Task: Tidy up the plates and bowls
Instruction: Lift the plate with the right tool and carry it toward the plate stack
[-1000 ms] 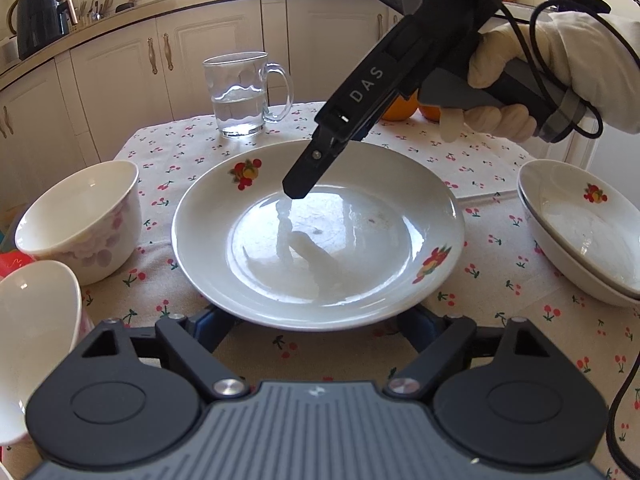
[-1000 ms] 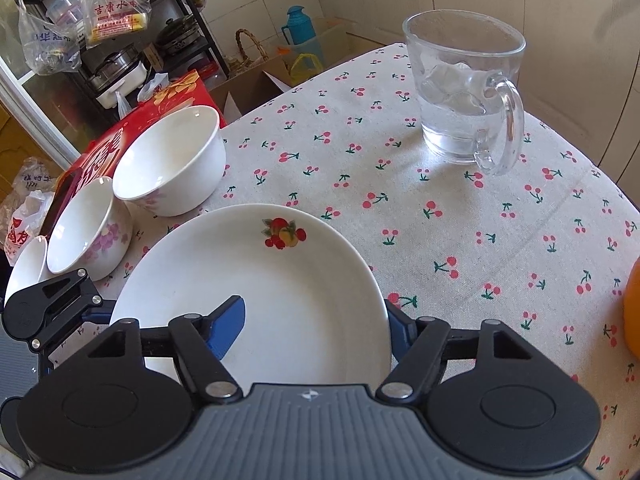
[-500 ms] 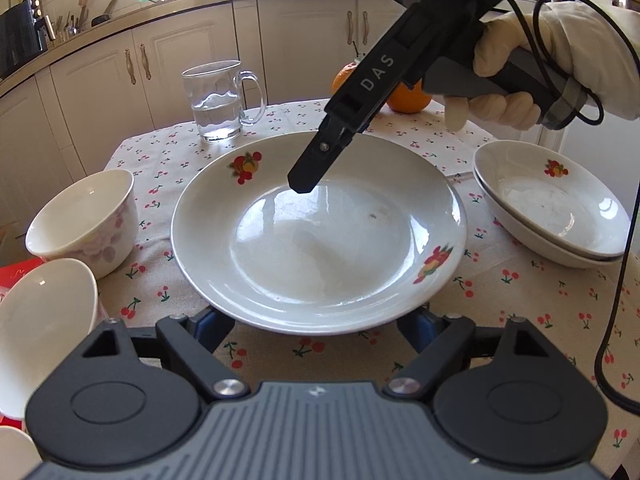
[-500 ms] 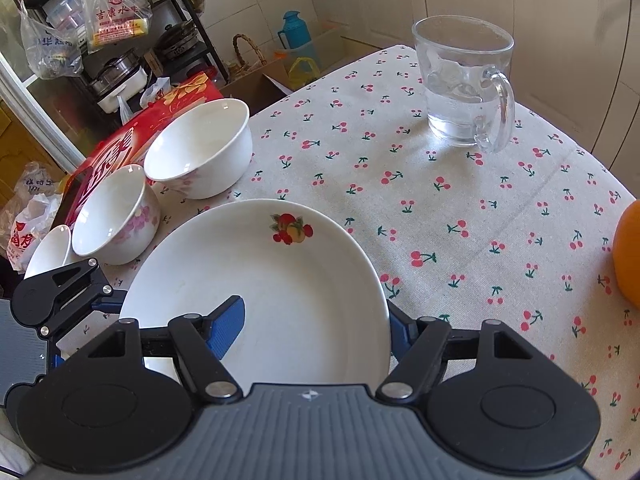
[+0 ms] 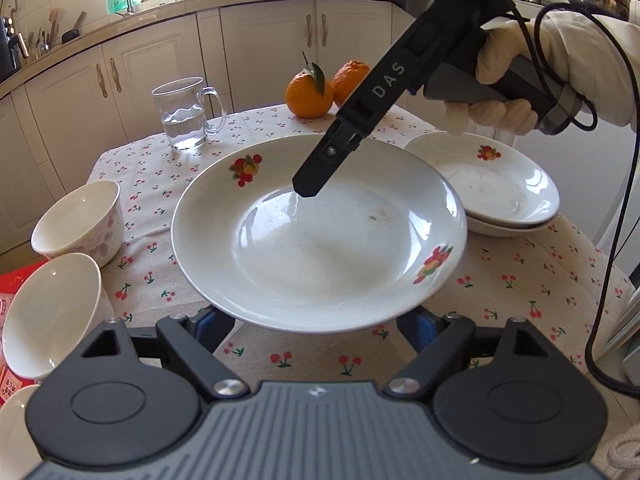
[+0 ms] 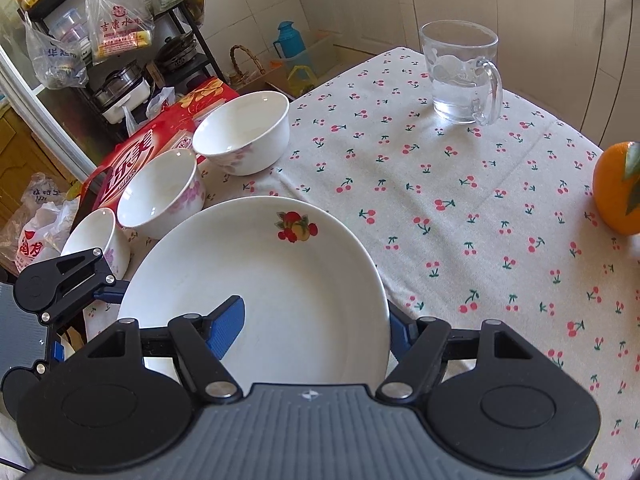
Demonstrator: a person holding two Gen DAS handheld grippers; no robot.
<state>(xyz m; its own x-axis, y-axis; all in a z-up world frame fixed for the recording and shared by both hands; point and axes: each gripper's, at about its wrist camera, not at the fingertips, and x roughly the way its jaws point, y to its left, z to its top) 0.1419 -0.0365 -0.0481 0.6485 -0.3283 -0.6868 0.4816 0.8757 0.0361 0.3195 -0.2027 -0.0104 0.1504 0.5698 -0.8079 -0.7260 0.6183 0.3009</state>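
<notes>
A white deep plate with fruit decals [image 5: 320, 248] is lifted off the cherry tablecloth. My right gripper [image 6: 316, 330] is shut on its rim, one finger [image 5: 320, 176] inside the plate, the other under it. My left gripper [image 5: 316, 320] sits wide open under the plate's near edge, its blue pads at either side below the rim. Two stacked deep plates [image 5: 496, 192] rest at the right. Three white bowls [image 6: 242, 132] [image 6: 160, 192] [image 6: 98, 242] stand at the table's left edge.
A glass mug of water [image 5: 186, 116] stands at the far left of the table, also in the right wrist view [image 6: 460, 72]. Two oranges [image 5: 310, 94] sit at the back. A red box [image 6: 152, 148] lies under the bowls. Kitchen cabinets stand behind.
The plate has risen off the table and moved right toward the stacked plates, held in the right gripper. The left gripper has followed beneath it.
</notes>
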